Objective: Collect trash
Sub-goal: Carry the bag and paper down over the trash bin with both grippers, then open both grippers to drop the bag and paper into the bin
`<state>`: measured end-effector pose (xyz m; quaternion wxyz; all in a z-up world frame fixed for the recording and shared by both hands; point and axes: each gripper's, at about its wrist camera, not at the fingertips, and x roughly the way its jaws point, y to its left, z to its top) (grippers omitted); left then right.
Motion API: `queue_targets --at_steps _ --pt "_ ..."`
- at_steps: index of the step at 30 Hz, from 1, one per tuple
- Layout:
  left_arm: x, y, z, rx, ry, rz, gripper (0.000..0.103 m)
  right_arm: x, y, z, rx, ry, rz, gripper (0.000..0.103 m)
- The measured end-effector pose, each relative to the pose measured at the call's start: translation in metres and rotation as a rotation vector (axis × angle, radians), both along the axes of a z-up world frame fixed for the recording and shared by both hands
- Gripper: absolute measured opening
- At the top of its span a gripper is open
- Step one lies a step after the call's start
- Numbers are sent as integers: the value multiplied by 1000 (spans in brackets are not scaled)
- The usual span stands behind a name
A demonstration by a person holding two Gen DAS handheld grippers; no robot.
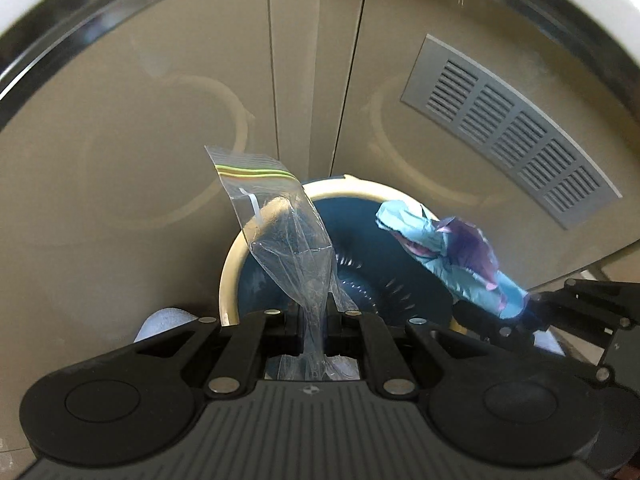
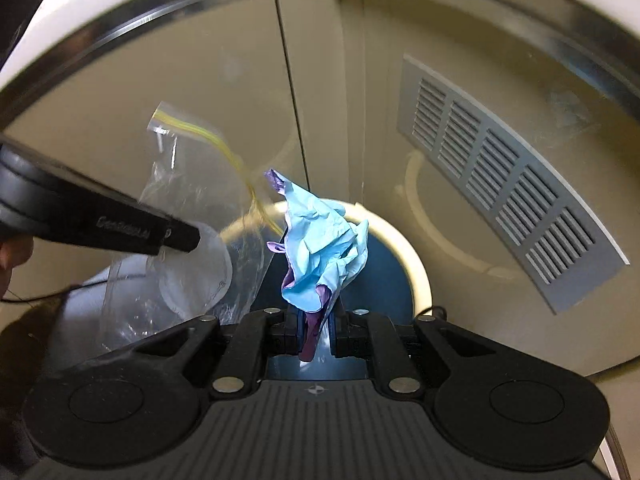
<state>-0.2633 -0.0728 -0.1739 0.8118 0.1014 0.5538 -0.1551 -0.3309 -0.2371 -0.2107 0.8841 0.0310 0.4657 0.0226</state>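
A beige cabinet front (image 1: 160, 160) filled the background, split by a vertical seam, with a grey slatted vent (image 1: 508, 132) set into its right-hand panel. Below it stood the bin (image 1: 230, 276), dark blue inside with a cream rim, its mouth open toward both grippers. Just left of the bin, something pale and rounded (image 1: 168, 320) showed, too hidden to name.

The left gripper (image 1: 314, 320) was held above the bin's near edge, its fingers pressed together on the lower end of a clear zip bag (image 1: 276, 216). The bag stood up from the pinch, crumpled and twisted, its yellow-green seal strip at the top, leaning over the left part of the bin's rim.

The right gripper (image 2: 316, 332) sat beside it, to its right, also over the bin. Its fingers were pinched on a crumpled glove (image 2: 320, 256), light blue outside with purple showing at the folds. The glove rose from the grip and hung above the bin's opening, apart from the bag.
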Motion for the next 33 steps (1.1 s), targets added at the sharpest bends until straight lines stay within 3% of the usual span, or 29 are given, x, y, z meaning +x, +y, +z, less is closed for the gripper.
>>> queue_targets --at_steps 13,15,16,17,18,19,20,21,28,33 --pt "26 -14 -28 64 19 -1 11 19 1 -21 14 92 -1 13" --pt "28 -15 -30 79 7 -7 24 18 0 -22 15 106 -10 14" --pt "29 -16 -29 81 2 -10 46 18 -1 -23 17 113 -16 16" --pt "29 -17 -28 77 -10 -19 58 19 -2 -23 17 119 -27 16" --pt "28 -16 -25 77 -27 -26 82 19 -4 -23 17 122 -38 25" --pt "28 -16 -22 81 -49 -28 100 19 -6 -22 22 125 -47 34" --pt "27 -16 -18 79 -70 -29 103 19 -7 -21 23 123 -58 57" --pt "26 -16 -15 79 -86 -29 103 18 -9 -20 20 116 -69 72" --pt "19 -9 1 126 -73 -27 103 6 -18 3 35 76 -116 87" --pt "-9 9 26 145 -137 -1 103 -16 -19 37 99 32 -141 93"
